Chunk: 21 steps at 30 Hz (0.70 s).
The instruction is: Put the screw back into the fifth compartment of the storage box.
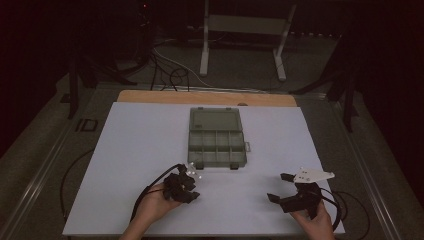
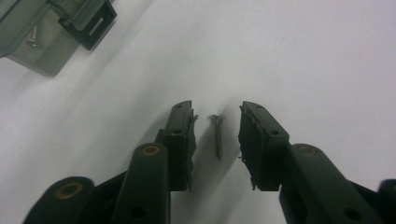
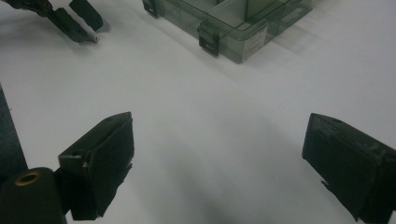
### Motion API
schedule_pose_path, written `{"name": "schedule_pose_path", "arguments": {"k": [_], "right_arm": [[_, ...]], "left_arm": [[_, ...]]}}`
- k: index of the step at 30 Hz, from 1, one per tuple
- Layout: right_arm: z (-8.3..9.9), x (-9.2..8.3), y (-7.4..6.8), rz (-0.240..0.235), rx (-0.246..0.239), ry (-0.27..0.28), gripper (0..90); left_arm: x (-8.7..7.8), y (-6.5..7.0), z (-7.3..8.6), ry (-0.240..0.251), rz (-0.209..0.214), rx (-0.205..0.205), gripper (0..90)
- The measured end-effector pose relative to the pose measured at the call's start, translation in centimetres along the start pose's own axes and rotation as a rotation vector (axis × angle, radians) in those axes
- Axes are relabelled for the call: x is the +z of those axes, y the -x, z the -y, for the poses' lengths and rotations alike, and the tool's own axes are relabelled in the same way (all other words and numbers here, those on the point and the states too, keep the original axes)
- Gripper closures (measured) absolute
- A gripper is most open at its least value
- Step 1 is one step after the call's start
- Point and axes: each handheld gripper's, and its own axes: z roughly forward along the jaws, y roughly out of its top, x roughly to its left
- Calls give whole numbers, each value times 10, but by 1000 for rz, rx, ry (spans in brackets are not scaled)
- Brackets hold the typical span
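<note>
A small screw (image 2: 217,135) lies flat on the white table sheet, head pointing away. My left gripper (image 2: 217,106) is open, one jaw on each side of the screw with a gap on both sides, so neither pad touches it. In the high view the left gripper (image 1: 190,182) sits low at the near left, just in front of the box. My right gripper (image 3: 219,126) stands wide open over bare sheet with nothing between its jaws, at the near right (image 1: 279,187).
A translucent grey compartment box (image 1: 190,145) lies open at mid-table, lid folded back. Its near corner and black latch (image 2: 88,28) hold another screw (image 2: 32,39) inside. The white sheet (image 1: 125,150) ends near the front edge; cables trail off both sides.
</note>
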Motion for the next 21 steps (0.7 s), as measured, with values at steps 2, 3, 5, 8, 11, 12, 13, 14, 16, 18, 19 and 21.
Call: {"name": "schedule_pose_path", "arguments": {"k": [2, 3, 5, 8, 11, 12, 13, 14, 16, 18, 19, 21], "right_arm": [[0, 0, 0, -2, 3, -2, 89], [0, 0, 0, -2, 2, -2, 89], [0, 0, 0, -1, -4, -1, 89], [0, 0, 0, -1, -4, -1, 89], [0, 0, 0, -6, 1, -4, 89], [0, 0, 0, -6, 2, -3, 89], [0, -1, -1, -6, 5, -4, 89], [0, -1, 0, -4, 4, -4, 89], [0, -1, 0, -4, 2, -3, 89], [0, -1, 0, -5, 1, -4, 89], [0, -1, 0, -7, 2, -7, 89], [0, -1, 0, -5, 0, -4, 89]], "left_arm": [[1, 0, 0, -2, 2, 0, 683], [1, 0, 0, -3, 2, 2, 694], [2, 1, 0, -6, 1, 1, 700], [2, 1, 0, -7, 2, 0, 721], [2, 1, 0, -12, -1, 3, 746], [2, 0, -1, -13, -1, 3, 748], [2, 0, -1, -14, -2, 5, 758], [2, 0, -1, -15, -3, 6, 762], [2, 1, -1, -15, -5, 7, 766], [2, 1, -1, -20, -9, 14, 781], [2, 1, -1, -20, -11, 15, 783], [2, 1, -1, -19, -13, 15, 794]]}}
